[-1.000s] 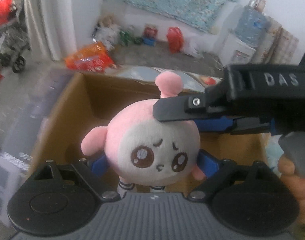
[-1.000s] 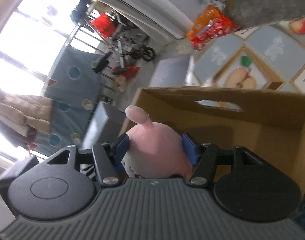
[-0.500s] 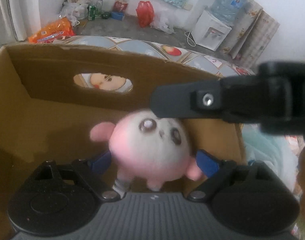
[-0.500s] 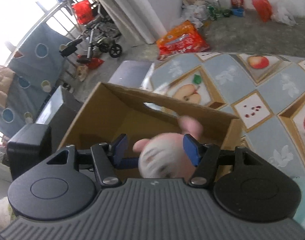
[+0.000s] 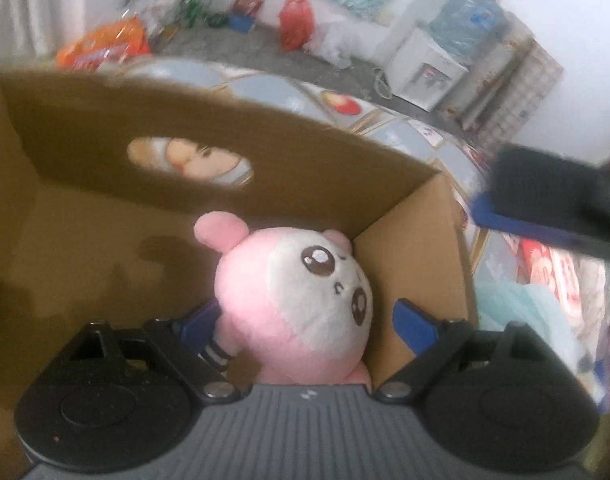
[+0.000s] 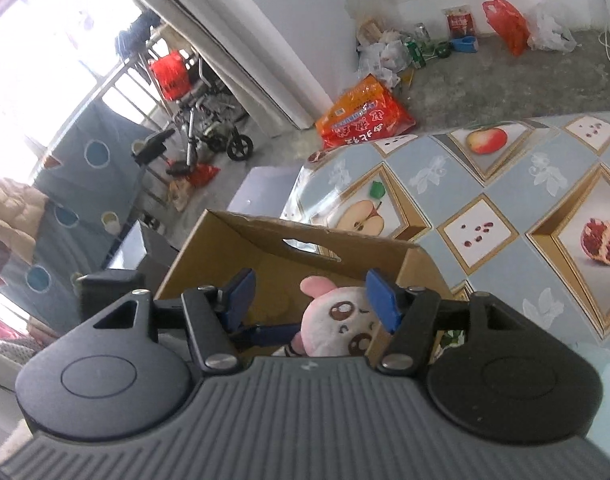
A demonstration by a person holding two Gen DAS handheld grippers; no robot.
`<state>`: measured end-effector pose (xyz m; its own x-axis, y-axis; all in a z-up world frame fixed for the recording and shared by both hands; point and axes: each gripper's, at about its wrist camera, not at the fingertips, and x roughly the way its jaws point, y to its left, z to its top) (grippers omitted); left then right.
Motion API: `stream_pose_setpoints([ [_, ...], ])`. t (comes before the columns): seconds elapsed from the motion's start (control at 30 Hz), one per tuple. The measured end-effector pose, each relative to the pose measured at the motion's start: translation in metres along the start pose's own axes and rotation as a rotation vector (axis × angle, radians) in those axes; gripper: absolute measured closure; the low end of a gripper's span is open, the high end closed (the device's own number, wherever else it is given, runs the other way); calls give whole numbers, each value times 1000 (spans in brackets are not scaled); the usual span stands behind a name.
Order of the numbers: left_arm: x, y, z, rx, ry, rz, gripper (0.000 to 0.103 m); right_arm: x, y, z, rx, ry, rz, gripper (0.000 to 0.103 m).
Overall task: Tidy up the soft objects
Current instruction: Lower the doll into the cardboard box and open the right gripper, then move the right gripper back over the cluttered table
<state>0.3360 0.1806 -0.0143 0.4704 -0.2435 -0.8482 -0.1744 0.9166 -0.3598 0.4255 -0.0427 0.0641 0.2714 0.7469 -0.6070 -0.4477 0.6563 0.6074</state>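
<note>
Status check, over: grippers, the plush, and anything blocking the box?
Left hand-held gripper open around plush. Right hand-held gripper open, above. Plush in box corner. Nothing blocking.

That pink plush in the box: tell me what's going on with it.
A person with two handheld grippers is putting the pink plush toy into the cardboard box on the fruit-print tablecloth. It sits in the box's corner. The left gripper is open around it; the right gripper is open above the box, gripping nothing.
</note>
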Motion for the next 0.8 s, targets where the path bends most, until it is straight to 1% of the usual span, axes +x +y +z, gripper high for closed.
stream_pose_setpoints([
  [0.07,-4,9,2,-58,-16,-18,10,-10,-4,-5,14,-12,11,42],
  [0.1,-7,12,3,-74,-27,-24,10,-16,-5,-7,18,-19,14,41],
  [0.2,-14,20,4,-99,-43,-11,10,-31,-6,-15,25,-34,14,41],
  [0.43,-20,22,-6,-126,-15,-15,10,-64,-7,-34,35,-71,25,40],
  [0.5,-25,23,-11,-140,-11,-13,12,-75,-7,-41,44,-79,42,40],
  [0.6,-33,24,-15,-155,-15,-15,16,-94,-5,-58,59,-98,76,40],
  [0.63,-37,25,-17,-164,-21,-12,19,-101,-5,-66,62,-109,90,40],
  [0.73,-50,25,-21,-176,-39,-16,20,-123,-6,-96,76,-139,120,40],
  [0.8,-64,21,-25,-167,-52,-12,20,-139,-9,-120,94,-166,144,40],
])
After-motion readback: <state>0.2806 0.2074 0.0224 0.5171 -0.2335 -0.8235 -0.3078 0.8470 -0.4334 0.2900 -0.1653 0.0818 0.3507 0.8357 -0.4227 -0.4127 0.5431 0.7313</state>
